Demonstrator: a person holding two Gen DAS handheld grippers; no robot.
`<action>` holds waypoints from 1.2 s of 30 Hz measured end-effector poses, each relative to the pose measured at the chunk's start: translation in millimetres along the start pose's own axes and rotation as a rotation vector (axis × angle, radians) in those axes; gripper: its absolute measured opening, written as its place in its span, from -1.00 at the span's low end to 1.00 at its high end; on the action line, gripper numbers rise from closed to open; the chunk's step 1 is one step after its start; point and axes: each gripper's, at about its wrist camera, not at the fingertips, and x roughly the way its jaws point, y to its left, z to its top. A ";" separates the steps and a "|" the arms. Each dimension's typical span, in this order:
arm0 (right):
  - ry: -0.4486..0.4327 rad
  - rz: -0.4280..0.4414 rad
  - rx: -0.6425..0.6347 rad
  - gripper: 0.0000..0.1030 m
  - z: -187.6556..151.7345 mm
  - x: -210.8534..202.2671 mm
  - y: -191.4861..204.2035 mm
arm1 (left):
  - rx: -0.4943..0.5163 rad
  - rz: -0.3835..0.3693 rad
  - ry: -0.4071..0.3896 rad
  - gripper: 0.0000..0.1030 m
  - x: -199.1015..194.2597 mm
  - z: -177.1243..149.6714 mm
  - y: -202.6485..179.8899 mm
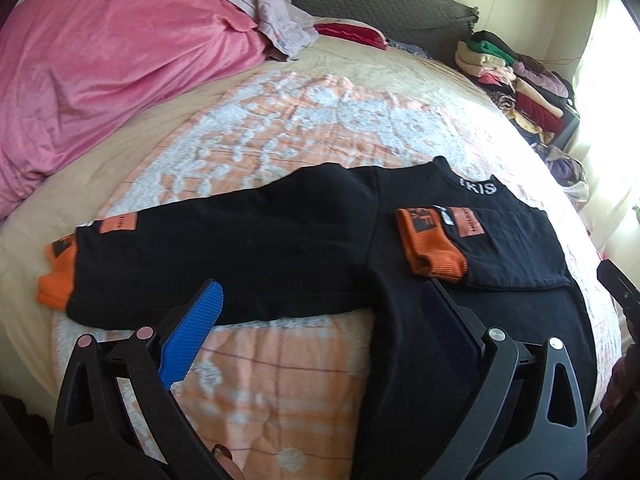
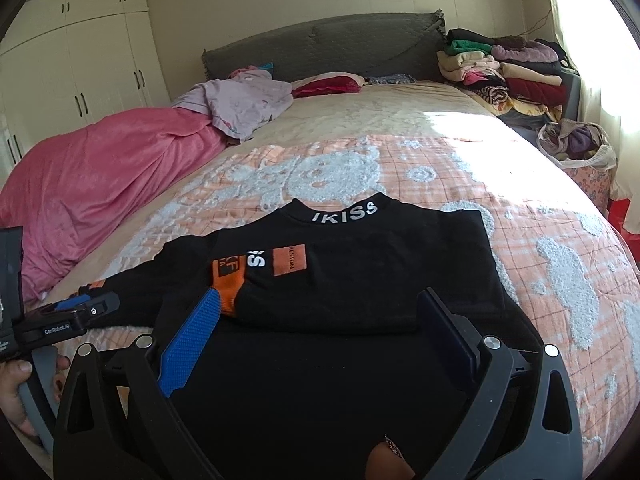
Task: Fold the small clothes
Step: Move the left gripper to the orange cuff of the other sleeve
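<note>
Hovering spread-fingered, both claws (image 1: pixel 320 292) (image 2: pixel 320 300) overhang black sweater (image 2: pixel 360 280).

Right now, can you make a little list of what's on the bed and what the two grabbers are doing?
garment: black sweatshirt with orange cuffs, lying flat on the bed
right sleeve: folded across the chest
left sleeve: stretched out sideways
left gripper: open, above the sweatshirt, holding nothing
right gripper: open, above the hem, holding nothing
nearby: pink blanket, stack of folded clothes
</note>
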 end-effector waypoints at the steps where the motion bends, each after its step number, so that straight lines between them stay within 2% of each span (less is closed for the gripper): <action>1: 0.002 0.003 -0.008 0.89 0.4 1.3 4.7 | -0.011 0.001 -0.001 0.80 -1.6 -1.0 5.0; 24: 0.031 0.130 -0.139 0.89 5.4 22.9 110.9 | -0.240 0.095 -0.017 0.80 -38.0 -27.9 127.1; 32: 0.047 0.175 -0.203 0.89 5.3 36.0 144.1 | -0.341 0.094 -0.009 0.80 -35.6 -36.7 165.8; 36: 0.059 0.199 -0.232 0.89 3.8 42.8 161.0 | -0.401 0.059 -0.001 0.80 -30.9 -41.6 182.1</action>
